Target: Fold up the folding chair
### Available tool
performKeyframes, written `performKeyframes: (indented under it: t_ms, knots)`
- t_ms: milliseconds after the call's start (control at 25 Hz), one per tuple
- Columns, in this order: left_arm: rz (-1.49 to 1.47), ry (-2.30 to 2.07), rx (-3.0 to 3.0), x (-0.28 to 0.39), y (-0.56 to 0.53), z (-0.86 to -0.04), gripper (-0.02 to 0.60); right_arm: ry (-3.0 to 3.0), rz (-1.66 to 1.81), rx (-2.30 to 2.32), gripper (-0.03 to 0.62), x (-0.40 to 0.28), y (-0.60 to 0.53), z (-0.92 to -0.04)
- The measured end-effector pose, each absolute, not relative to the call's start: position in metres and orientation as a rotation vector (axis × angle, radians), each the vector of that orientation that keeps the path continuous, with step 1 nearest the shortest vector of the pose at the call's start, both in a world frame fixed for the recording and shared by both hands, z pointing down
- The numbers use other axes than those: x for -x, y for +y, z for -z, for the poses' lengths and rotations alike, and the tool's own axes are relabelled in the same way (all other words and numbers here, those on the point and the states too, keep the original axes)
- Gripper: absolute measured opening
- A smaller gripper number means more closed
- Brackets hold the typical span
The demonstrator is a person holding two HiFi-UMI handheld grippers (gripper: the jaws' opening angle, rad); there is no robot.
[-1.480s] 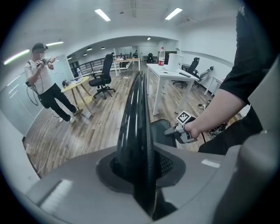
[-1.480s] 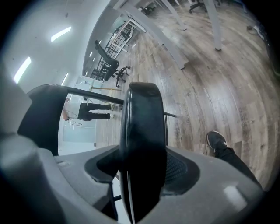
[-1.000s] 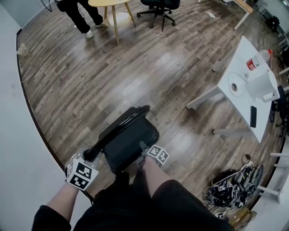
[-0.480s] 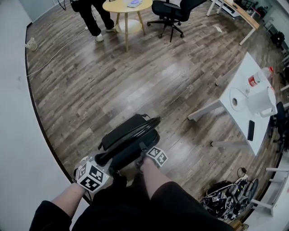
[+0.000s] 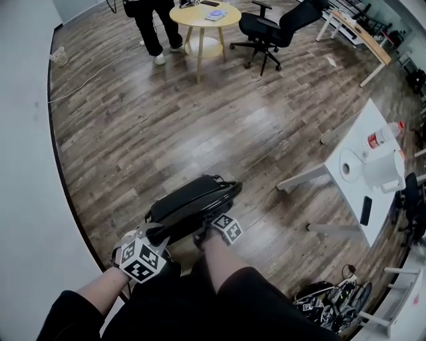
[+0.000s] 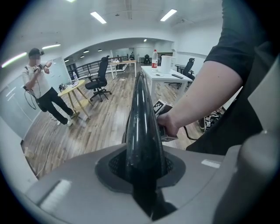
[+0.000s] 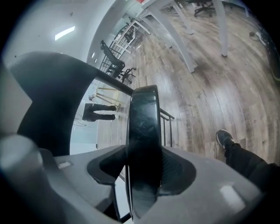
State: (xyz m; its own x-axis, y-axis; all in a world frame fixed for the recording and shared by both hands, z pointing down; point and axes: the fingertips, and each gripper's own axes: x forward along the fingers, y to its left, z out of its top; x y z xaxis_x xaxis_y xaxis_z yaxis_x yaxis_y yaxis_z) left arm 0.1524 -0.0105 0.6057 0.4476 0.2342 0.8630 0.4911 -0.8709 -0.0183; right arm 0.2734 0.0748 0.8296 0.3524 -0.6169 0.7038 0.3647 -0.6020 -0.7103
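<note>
Left gripper (image 5: 152, 238): jaws pinch the near-left rim of the black chair (image 5: 193, 200). The chair stands nearly folded flat on the wood floor (image 5: 200, 120). Right gripper (image 5: 209, 231): jaws, just closing further, clamp the chair's near-right edge.

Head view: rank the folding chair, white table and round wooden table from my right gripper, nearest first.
1. folding chair: between the jaws of the right gripper, which have just been closing on it.
2. white table: off to the right.
3. round wooden table: far ahead, at the top of the view.
</note>
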Motion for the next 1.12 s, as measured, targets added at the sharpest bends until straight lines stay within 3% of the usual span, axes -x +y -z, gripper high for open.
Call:
performKeyframes:
  t_ms: [1120]
  knots:
    - [1.39,-0.555,2.418,-0.171,-0.031,-0.595,0.069,0.166,1.348,1.75,0.189,-0.317,0.015,-0.799]
